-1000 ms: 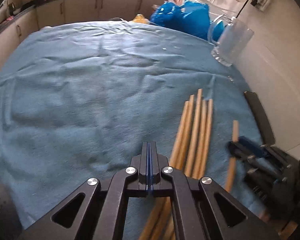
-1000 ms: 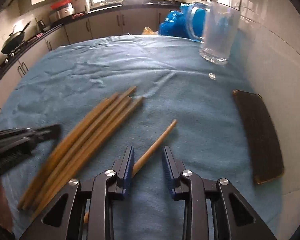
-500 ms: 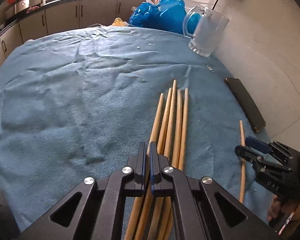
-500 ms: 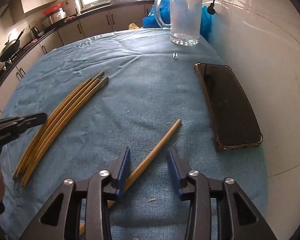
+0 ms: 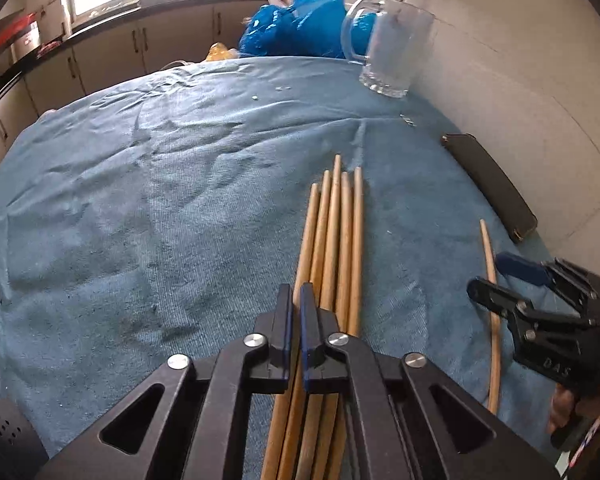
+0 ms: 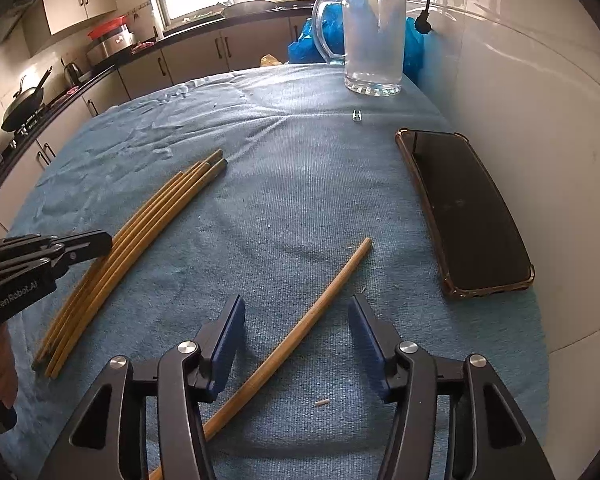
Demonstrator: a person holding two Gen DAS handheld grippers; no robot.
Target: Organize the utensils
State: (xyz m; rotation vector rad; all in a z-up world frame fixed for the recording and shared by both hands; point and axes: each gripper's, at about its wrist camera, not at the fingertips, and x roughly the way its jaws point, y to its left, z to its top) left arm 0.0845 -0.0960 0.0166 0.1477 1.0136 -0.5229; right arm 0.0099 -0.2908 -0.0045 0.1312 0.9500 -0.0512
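Left claw point(image 5: 296, 320) nearly closed, jaws a thin slit apart and empty, poised over the near end of a bundle of five wooden chopsticks point(image 5: 336, 232) lying side by side on the blue cloth point(image 5: 140, 208) over the worktop. Off to the right, a single chopstick point(image 5: 491, 280) lying apart from the bundle, passing between the open jaws of the right claw point(image 5: 500, 276). Further back, a dark phone point(image 5: 488, 184) by the wall and a clear glass mug point(image 5: 392, 56) in front of a blue plastic bag point(image 5: 296, 24).
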